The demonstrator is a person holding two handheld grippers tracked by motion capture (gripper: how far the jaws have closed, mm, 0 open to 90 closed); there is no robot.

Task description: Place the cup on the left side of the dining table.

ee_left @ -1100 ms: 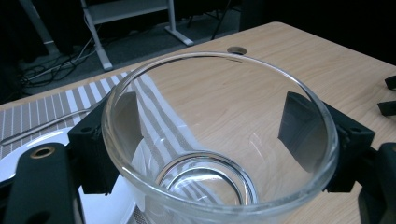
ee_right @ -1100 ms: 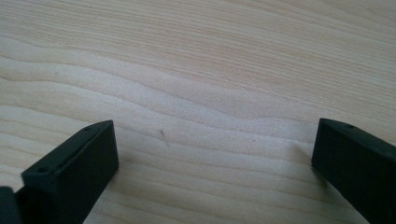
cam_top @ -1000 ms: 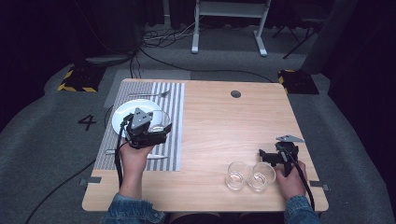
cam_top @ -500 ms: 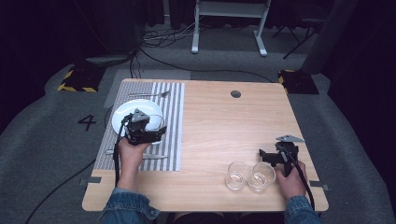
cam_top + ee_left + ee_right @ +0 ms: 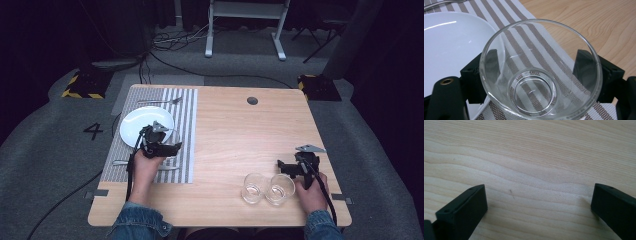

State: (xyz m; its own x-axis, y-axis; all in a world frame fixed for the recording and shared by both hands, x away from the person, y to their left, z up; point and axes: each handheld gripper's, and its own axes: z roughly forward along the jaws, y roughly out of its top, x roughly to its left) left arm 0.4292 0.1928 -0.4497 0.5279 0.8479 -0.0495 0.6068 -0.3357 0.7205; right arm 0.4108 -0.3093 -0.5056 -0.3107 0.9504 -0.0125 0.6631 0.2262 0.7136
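Glass (image 5: 540,72): clamped in your left hand-held gripper (image 5: 159,142), over the striped placemat (image 5: 185,125), just beside the white plate (image 5: 137,122).
Right hand-held gripper (image 5: 286,166): your jaws stand apart over bare bench (image 5: 536,157).

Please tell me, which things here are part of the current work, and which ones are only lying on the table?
In use: left claw, shut on the clear glass; striped placemat under it.

Lying about: white plate, fork, two glasses near the open right claw.
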